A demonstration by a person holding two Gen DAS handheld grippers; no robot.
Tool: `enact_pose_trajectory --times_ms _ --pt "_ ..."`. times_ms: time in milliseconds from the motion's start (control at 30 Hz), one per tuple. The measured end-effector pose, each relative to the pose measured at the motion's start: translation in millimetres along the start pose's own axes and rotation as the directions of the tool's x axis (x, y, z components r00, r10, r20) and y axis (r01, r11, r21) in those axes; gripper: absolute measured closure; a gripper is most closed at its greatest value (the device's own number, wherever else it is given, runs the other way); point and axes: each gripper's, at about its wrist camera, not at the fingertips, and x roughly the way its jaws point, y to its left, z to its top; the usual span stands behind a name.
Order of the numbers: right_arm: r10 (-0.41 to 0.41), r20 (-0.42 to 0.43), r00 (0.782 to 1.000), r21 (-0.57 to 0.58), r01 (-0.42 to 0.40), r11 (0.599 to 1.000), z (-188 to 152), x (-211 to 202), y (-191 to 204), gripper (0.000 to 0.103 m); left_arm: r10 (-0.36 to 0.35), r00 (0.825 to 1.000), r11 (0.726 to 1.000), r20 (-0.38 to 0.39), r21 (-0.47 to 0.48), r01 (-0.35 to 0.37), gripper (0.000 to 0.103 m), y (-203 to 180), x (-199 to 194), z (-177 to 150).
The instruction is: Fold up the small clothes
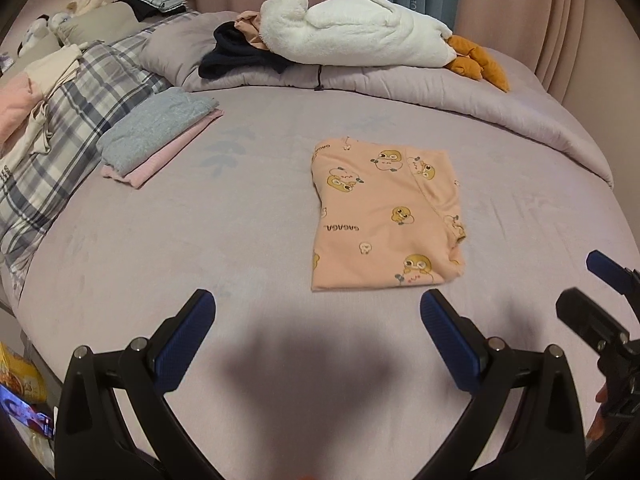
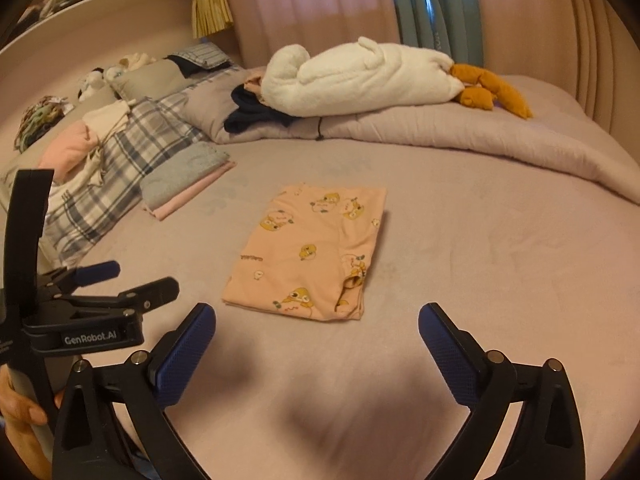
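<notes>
One folded peach garment [image 1: 386,216], flat, long axis running away, neckline apparently far

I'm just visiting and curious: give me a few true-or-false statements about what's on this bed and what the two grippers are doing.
1. The peach cartoon-print garment lies folded on the bed. True.
2. The left gripper is clamped on that garment. False: it is open and holds nothing.
3. A blue-grey folded cloth sits on a pink folded cloth. True.
4. The white plush toy lies on the floor. False: it rests on the rolled quilt.
5. The right gripper is open. True.
</notes>
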Motion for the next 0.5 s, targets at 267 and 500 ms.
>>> enact_pose_trajectory --times_ms 267,500 --pt "-0.007 -0.015 1.000 0.018 0.007 1.000 -6.4 3.4 1.4 0.001 0.019 1.000 1.000 0.005 -0.012 -0.019 0.000 3.0 -5.8 -9.5" --pt "-0.007 -0.007 1.000 0.012 0.008 1.000 -8.3 -2.6 6.4 0.001 0.018 1.000 1.000 0.014 -0.011 -0.018 0.000 1.7 -10.0 -11.2"
